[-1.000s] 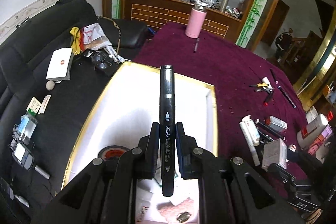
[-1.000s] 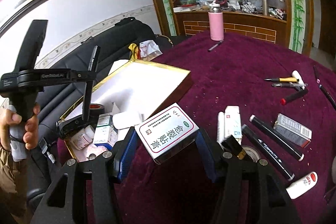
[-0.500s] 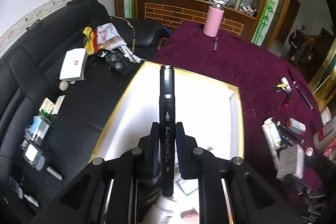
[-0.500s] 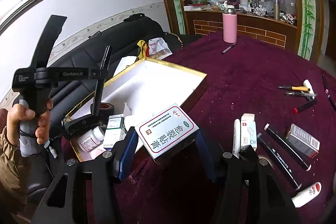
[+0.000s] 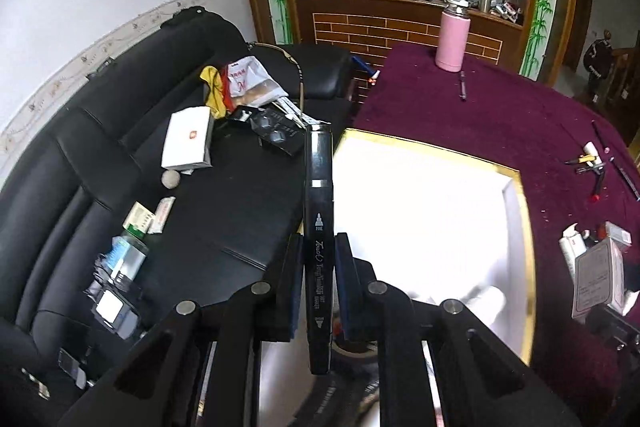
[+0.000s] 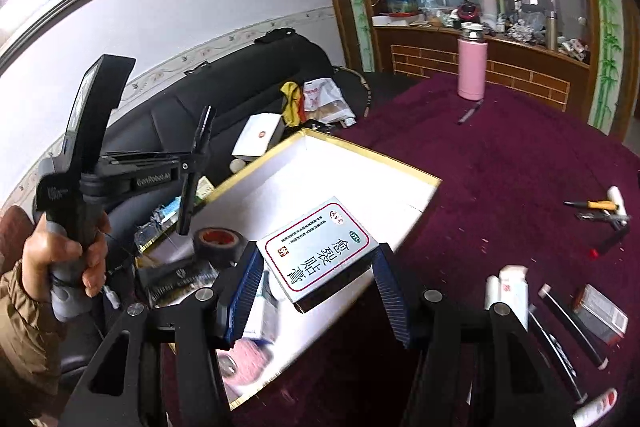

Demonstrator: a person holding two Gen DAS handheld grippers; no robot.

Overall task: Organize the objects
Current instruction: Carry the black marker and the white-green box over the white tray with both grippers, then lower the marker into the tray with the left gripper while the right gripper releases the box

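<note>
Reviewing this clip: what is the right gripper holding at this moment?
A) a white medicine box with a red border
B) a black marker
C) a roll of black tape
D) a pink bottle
A: the right gripper has its blue-padded fingers closed on the medicine box above the gold-edged tray; the left gripper holds the marker.

A black marker [image 5: 319, 227] stands clamped lengthwise between the left claw's [image 5: 318, 279] fingers. A white medicine box [image 6: 318, 251] sits tilted in the right claw [image 6: 316, 275], above the gold-rimmed tray [image 6: 400, 173].
</note>
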